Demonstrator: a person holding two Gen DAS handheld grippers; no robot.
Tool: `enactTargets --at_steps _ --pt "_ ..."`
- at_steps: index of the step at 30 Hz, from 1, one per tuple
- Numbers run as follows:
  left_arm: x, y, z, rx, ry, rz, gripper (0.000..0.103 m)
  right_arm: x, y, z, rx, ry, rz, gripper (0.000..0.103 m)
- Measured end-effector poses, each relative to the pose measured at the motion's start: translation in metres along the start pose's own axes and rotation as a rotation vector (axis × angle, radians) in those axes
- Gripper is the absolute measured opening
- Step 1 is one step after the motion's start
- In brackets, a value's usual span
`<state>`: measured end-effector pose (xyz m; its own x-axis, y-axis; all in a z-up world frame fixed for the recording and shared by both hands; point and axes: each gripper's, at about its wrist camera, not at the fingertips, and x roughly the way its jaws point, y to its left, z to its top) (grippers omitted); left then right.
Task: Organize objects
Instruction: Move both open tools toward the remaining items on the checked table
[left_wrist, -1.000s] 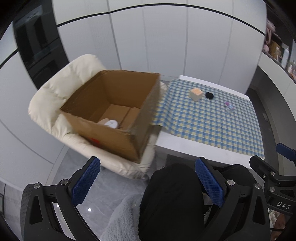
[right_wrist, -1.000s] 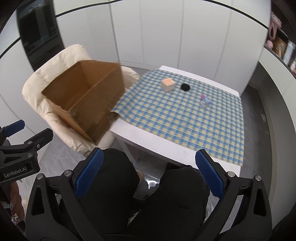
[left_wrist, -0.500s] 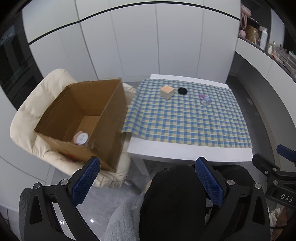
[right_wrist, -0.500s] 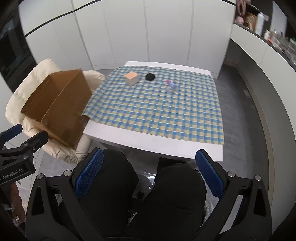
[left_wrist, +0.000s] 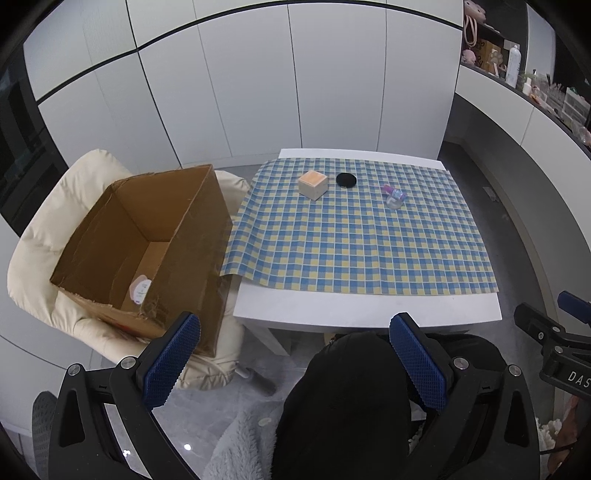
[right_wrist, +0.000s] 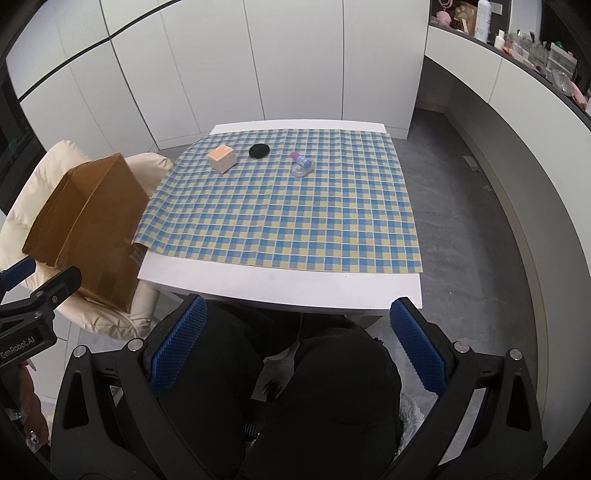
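Observation:
An open cardboard box (left_wrist: 147, 240) (right_wrist: 88, 225) rests on a cream armchair (left_wrist: 48, 229) left of the table; a white round item (left_wrist: 140, 290) lies on its floor. On the checked cloth (left_wrist: 354, 236) (right_wrist: 288, 206) at the far side sit a tan cube (left_wrist: 313, 184) (right_wrist: 222, 158), a black disc (left_wrist: 346, 180) (right_wrist: 259, 151) and a small clear bottle with a pink cap (left_wrist: 393, 195) (right_wrist: 301, 164). My left gripper (left_wrist: 295, 358) and right gripper (right_wrist: 295, 343) are both open and empty, held low over the person's dark-clothed lap, well short of the table.
The white table (right_wrist: 280, 284) has its near edge just beyond my fingers. White cabinet doors (left_wrist: 258, 92) line the back wall. A curved counter (right_wrist: 517, 85) with bottles and clutter runs along the right. Grey floor (right_wrist: 472, 221) lies to the right of the table.
Both views have swung right and lifted, so the table now sits centred and the box has shifted to the left. Both grippers stay open and empty.

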<state>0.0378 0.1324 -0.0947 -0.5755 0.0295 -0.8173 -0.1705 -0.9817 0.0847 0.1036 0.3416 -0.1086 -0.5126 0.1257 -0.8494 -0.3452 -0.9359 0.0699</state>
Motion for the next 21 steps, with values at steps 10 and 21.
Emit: enactTargets --at_steps 10,21 --pt "0.028 -0.009 0.018 0.014 0.021 -0.008 0.102 0.025 -0.013 0.013 0.018 0.029 -0.001 0.101" --pt "0.068 -0.018 0.04 0.025 0.053 0.002 0.102 0.067 -0.015 0.038 -0.017 0.061 -0.016 0.101"
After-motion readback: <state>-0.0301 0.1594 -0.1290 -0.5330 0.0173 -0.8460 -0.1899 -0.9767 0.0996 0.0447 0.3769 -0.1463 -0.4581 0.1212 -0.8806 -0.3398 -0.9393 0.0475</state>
